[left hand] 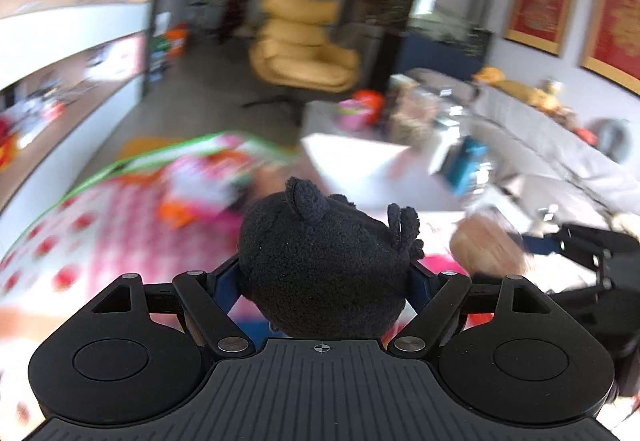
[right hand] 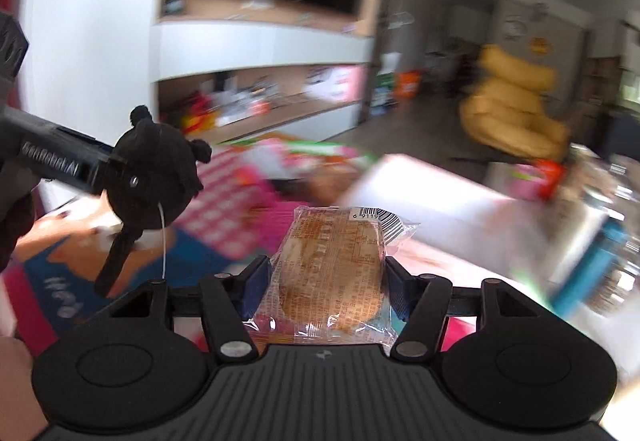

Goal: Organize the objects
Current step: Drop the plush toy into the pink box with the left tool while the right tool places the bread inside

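left wrist: looks forward, close over its gripper (left hand: pixel 326 273) | right wrist: same | shared: yellow armchair (left hand: pixel 304 45)

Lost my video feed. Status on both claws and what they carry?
Left claw shut on black fuzzy plush toy. Right claw shut on clear-wrapped brown pastry. Both lifted clear; nothing blocking.

bright daylight fills both fisheye views, edges bowed, the room smeared by motion blur while the black plush toy (left hand: pixel 324 265) and wrapped pastry (right hand: pixel 330 273) stay sharp.
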{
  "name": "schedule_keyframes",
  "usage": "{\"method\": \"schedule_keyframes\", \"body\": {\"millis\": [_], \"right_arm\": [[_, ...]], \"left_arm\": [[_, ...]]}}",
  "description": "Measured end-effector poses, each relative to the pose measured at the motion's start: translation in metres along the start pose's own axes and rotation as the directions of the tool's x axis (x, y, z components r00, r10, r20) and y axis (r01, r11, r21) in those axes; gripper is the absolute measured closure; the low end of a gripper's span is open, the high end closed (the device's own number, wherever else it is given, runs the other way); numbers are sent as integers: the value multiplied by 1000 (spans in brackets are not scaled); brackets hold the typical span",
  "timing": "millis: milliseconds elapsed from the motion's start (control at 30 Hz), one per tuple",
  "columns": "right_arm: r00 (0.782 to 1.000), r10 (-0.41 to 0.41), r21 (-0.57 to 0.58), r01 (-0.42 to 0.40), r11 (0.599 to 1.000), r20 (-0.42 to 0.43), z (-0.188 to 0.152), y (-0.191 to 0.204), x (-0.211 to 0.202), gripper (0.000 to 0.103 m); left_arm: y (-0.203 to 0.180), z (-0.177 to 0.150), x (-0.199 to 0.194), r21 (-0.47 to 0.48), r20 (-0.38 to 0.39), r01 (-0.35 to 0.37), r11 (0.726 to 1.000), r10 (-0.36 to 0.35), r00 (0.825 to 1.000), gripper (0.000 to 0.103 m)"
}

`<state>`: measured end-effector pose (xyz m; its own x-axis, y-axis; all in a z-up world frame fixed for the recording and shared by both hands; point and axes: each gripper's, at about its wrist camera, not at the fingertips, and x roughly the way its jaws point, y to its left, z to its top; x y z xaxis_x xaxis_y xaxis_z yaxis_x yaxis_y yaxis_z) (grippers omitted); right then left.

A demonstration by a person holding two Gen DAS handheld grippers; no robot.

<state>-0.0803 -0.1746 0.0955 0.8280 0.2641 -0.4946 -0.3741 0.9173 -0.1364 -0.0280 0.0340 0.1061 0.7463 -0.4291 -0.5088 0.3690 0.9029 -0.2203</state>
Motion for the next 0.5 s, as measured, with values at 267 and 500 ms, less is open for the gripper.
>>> {"method": "schedule_keyframes", "body": {"millis": [267, 500], "right_arm": [[970, -226, 176, 207, 962, 94, -14, -66, -28, 42], [966, -250, 215, 232, 949, 61, -23, -90, -18, 42]], "left_arm": [[-56, 82, 148, 25, 2, 72, 997, -72, 997, 16], [-39, 64, 213, -37, -109, 81, 996, -85, 990, 20]]}}
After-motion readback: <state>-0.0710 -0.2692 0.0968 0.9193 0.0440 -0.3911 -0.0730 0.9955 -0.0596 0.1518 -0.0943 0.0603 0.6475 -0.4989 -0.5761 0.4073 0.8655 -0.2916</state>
